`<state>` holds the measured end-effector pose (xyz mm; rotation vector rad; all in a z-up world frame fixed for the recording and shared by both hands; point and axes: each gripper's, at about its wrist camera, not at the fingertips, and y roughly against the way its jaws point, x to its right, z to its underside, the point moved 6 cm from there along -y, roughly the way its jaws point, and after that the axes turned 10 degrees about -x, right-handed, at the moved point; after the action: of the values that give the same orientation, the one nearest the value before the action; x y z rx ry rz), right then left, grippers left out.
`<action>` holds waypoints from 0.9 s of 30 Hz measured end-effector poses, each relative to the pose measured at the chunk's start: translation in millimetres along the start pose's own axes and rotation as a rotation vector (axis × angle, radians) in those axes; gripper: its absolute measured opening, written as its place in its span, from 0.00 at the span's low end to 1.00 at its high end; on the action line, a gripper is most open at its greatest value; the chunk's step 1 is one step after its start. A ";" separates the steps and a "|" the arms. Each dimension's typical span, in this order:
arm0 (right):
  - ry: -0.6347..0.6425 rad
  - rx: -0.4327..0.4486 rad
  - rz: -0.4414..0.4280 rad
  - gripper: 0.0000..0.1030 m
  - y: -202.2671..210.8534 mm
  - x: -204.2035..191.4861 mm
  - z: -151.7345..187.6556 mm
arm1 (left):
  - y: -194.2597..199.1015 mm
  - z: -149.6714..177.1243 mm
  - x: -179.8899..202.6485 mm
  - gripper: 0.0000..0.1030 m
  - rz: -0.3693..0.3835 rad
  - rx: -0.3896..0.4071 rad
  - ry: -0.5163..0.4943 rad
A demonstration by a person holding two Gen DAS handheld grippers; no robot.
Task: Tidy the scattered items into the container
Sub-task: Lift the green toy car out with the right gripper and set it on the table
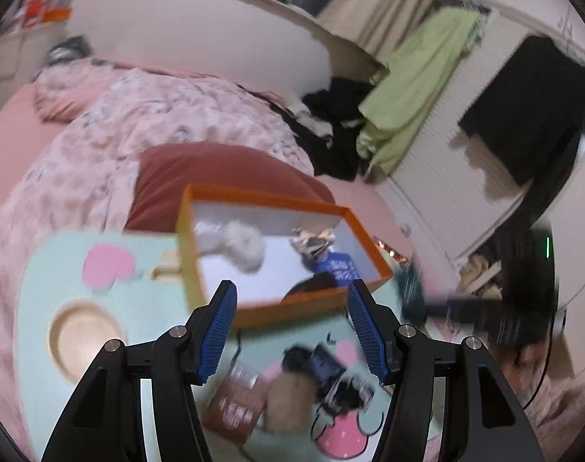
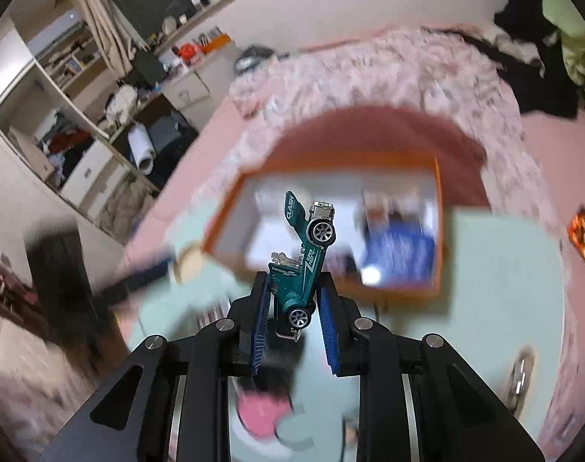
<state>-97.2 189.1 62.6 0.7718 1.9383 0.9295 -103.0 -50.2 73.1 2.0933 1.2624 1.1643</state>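
Note:
An orange box with a white inside sits on a mint-green table over the bed. It holds a white fluffy item, a blue item and a crinkled wrapper. My left gripper is open and empty, just in front of the box. Below it lie a brown packet, a tan item and a black tangle. My right gripper is shut on a teal toy car, held nose-down in front of the box. The right gripper shows blurred at the left wrist view's right.
A round wooden recess is set in the table's left part. A pink floral duvet and a dark red pillow lie behind the box. Shelves and cupboards stand left in the right wrist view. A metal object lies right.

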 end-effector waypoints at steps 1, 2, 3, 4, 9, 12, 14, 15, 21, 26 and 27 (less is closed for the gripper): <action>-0.001 -0.023 -0.005 0.25 -9.9 -1.5 10.4 | -5.0 -12.7 6.9 0.57 -0.021 -0.020 -0.014; -0.003 -0.043 -0.008 0.25 -22.1 -3.2 13.9 | -14.8 -27.9 14.8 0.57 -0.038 -0.053 -0.018; -0.008 -0.059 -0.005 0.25 -31.2 -2.0 21.8 | -25.2 -37.5 20.4 0.57 -0.040 -0.091 -0.019; -0.016 -0.072 0.004 0.25 -40.2 0.3 29.1 | -38.3 -45.2 26.2 0.57 -0.036 -0.136 -0.021; -0.023 -0.100 0.063 0.25 -74.3 5.0 55.9 | -121.9 -66.9 48.9 0.50 -0.113 -0.335 -0.059; 0.001 -0.063 0.076 0.26 -78.1 2.4 59.3 | -156.7 -69.1 53.7 0.50 -0.130 -0.394 -0.035; 0.004 -0.045 0.057 0.26 -77.7 0.8 61.8 | -179.1 -67.0 54.4 0.50 -0.154 -0.432 -0.029; 0.002 -0.034 0.048 0.27 -77.2 0.5 62.1 | -184.7 -64.7 53.7 0.50 -0.166 -0.447 -0.022; -0.032 0.017 0.001 0.27 -67.7 6.4 61.0 | -204.6 -58.1 47.0 0.31 -0.160 -0.480 0.028; -0.063 0.016 -0.033 0.26 -67.0 12.3 56.9 | -177.1 -63.3 48.2 0.29 -0.103 -0.393 0.001; -0.064 0.016 -0.035 0.27 -66.8 11.5 57.3 | -171.3 -66.3 48.4 0.29 -0.090 -0.374 -0.002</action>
<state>-63.8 180.3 -19.2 0.7654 1.8999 0.8585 -233.5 72.4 9.8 1.7466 1.0325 1.2479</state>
